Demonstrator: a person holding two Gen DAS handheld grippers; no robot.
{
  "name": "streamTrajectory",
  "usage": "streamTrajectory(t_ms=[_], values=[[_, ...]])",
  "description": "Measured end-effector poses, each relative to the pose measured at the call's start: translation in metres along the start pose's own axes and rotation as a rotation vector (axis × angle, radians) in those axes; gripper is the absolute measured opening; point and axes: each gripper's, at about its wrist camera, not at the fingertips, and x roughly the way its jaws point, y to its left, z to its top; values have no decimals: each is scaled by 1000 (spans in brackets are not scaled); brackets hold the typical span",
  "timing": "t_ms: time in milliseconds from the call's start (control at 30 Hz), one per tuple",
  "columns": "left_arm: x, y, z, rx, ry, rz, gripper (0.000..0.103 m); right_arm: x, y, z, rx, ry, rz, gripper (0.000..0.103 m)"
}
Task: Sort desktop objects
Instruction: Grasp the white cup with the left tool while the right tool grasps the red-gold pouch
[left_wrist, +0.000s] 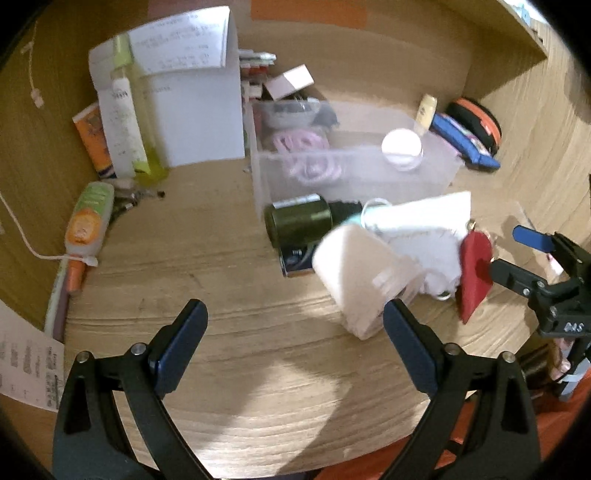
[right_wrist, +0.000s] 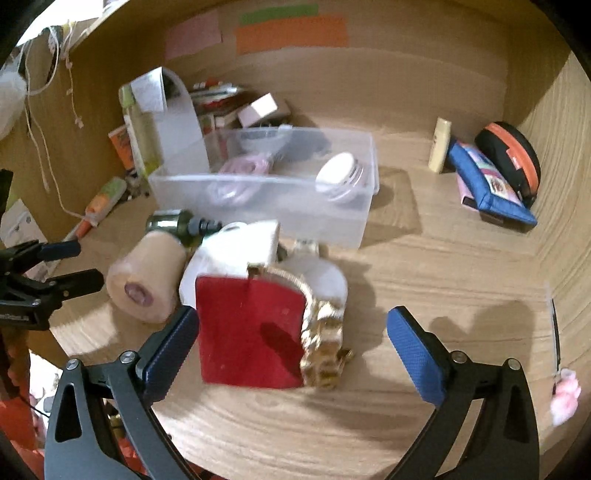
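My left gripper (left_wrist: 293, 325) is open and empty above the desk; a beige roll (left_wrist: 351, 273) lies just past its right finger. My right gripper (right_wrist: 291, 325) is open; a red pouch (right_wrist: 251, 332) with a gold watch band (right_wrist: 325, 339) lies between its fingers, untouched as far as I can see. The roll also shows in the right wrist view (right_wrist: 147, 284), with white paper (right_wrist: 240, 247) and a dark green bottle (right_wrist: 173, 225) behind. A clear plastic bin (right_wrist: 266, 206) holds pink rings (right_wrist: 236, 173) and a white round case (right_wrist: 340, 177). The right gripper also appears in the left wrist view (left_wrist: 517, 254).
Tubes and bottles (left_wrist: 122, 122) and a white box (left_wrist: 199, 110) stand at back left. A blue pouch (right_wrist: 491, 188), a black-orange case (right_wrist: 513, 155) and a small cream bottle (right_wrist: 439, 144) sit at back right. Wooden walls enclose the desk. A pink object (right_wrist: 565, 395) is at the right edge.
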Motion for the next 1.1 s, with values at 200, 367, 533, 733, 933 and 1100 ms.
streamTrajectory(t_ms=[200, 367, 533, 733, 933, 1100], values=[[25, -7, 4, 14, 34, -50, 99, 7, 13, -11, -26, 36, -12, 101], [39, -18, 13, 43, 46, -101, 99, 16, 13, -15, -15, 73, 0, 101], [51, -28, 24, 70, 68, -133, 99, 29, 14, -15, 7, 118, 36, 101], [53, -34, 27, 88, 34, -109, 99, 37, 10, -16, 29, 128, 53, 85], [48, -32, 24, 75, 19, -167, 80, 32, 1, -18, 39, 130, 109, 59], [43, -33, 21, 66, -2, -150, 78, 17, -2, -18, 11, 105, 119, 29]])
